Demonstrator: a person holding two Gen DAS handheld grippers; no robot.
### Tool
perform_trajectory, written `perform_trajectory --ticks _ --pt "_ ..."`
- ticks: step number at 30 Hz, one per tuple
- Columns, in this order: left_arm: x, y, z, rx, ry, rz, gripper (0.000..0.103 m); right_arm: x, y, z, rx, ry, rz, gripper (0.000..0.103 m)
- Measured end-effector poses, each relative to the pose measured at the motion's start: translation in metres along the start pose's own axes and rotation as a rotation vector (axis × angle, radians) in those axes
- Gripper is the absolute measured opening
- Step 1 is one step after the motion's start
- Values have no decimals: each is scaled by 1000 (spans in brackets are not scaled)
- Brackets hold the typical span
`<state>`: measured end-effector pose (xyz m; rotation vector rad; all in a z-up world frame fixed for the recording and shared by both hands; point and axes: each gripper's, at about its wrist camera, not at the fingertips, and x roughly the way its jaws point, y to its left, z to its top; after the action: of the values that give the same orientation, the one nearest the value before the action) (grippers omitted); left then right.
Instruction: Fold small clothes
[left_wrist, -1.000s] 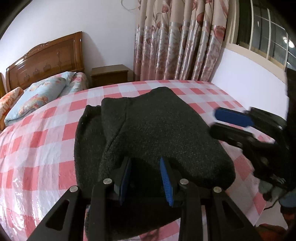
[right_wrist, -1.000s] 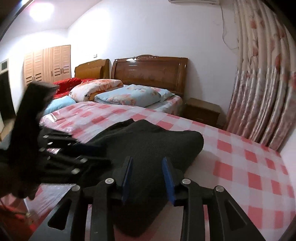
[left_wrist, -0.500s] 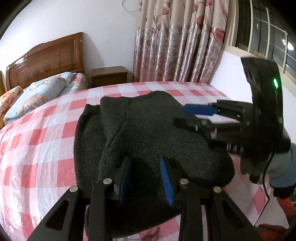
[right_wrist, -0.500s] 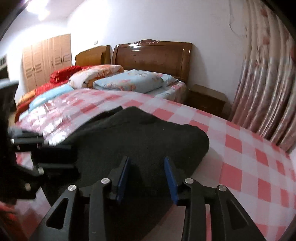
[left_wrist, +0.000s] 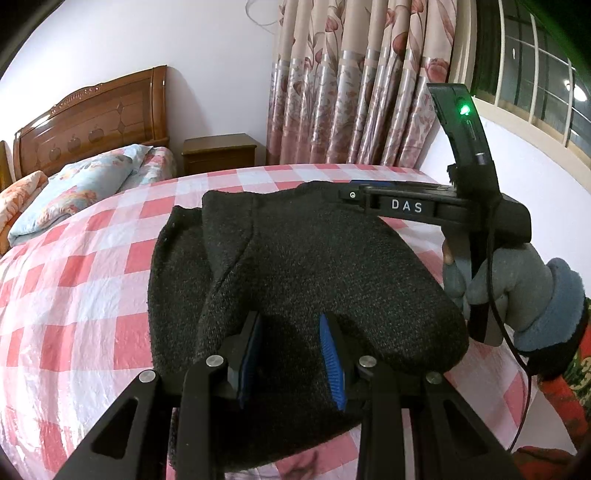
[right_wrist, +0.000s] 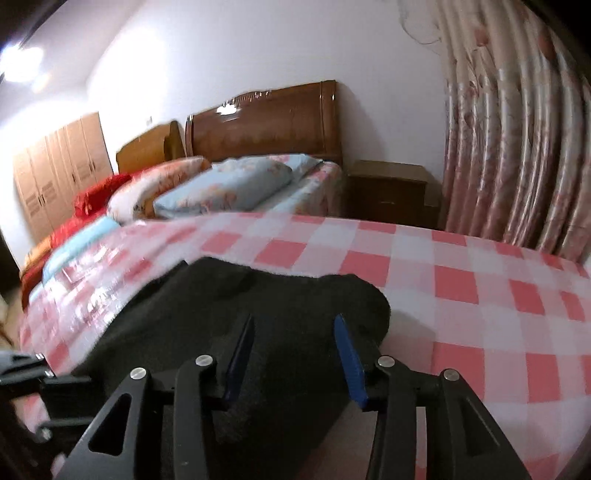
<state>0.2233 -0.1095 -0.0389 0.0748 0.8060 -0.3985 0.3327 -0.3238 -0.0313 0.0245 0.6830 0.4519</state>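
A dark knitted garment (left_wrist: 306, 273) is lying folded in a thick bundle on the bed sheet (left_wrist: 74, 295), which has a pink and white check pattern. The left gripper (left_wrist: 291, 350) is hovering at the near edge of the bundle. Its blue-padded fingers are standing apart, so the jaws are open, and the dark cloth is showing between them; whether the pads are touching the cloth cannot be told.

The right gripper (right_wrist: 293, 358) is reaching in from the right side, over the far part of the garment (right_wrist: 236, 317), with a gloved hand (left_wrist: 517, 291) holding its handle. In its own camera the jaws are open as well, with the rounded end of the bundle lying under and between the fingers. This picture is somewhat blurred.

Behind the bed, pillows (left_wrist: 74, 188) are resting against a wooden headboard (left_wrist: 96, 118), a small nightstand (left_wrist: 221, 151) is standing beside it, and flowered curtains (left_wrist: 362, 85) are hanging by the window.
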Motion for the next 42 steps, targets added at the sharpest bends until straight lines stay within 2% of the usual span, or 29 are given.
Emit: perform_trajectory --ticks 2,3,6,8,10,11,12,13,15,17,18,19,20,24,27,30,32,36,39,42 --pt "1 -1 0 4 -1 3 33 17 4 -6 -50 102 -4 103" --pt "1 -1 0 6 -1 4 33 17 6 -9 -65 101 -19 103" --pt "0 -1 -1 7 0 5 33 -10 17 -4 -92 27 -80 103" --pt "0 0 -1 5 -3 1 33 -35 33 -7 -148 -26 -64 103" --pt "1 0 -2 3 -10 3 33 -41 45 -17 -183 -3 -30 103" --pt "1 0 -2 2 -13 3 33 -38 53 -28 -224 43 -26 103" --pt "1 -1 -2 3 -12 -1 33 -36 59 -39 -279 52 -68 103" --pt "1 -2 -3 6 -13 3 33 -40 64 -45 -310 19 -95 103" --pt "0 -2 -3 9 -10 13 33 -52 64 -43 -237 21 -100 103" --pt "-2 -1 -3 2 -7 6 33 -68 69 -45 -212 -32 -90 103" --pt "-2 0 -4 -4 -7 3 33 -73 75 -49 -219 -36 -83 103" --pt "-2 0 -3 -6 -8 4 33 -70 82 -57 -250 6 -73 103" --pt "-2 -1 -4 -6 -5 5 33 -67 89 -64 -289 30 -103 103" --pt "-10 -7 -7 -8 -12 49 33 -90 95 -68 -248 -22 -132 103" --pt "-21 -10 -18 -21 -29 74 33 -104 105 -81 -279 -64 -157 103" --pt "-24 -12 -32 -24 -14 98 33 -97 99 -97 -240 -48 -120 103" --pt "-26 -15 -37 -14 -14 118 33 -100 96 -93 -205 -29 -119 103" --pt "-52 -25 -43 -22 -37 160 33 -117 104 -99 -216 8 -98 103" --pt "-81 -34 -46 -42 -102 174 33 -148 107 -109 -162 -44 -80 103" --pt "-112 -45 -49 -59 -172 213 34 -193 115 -115 -115 -149 -88 103"
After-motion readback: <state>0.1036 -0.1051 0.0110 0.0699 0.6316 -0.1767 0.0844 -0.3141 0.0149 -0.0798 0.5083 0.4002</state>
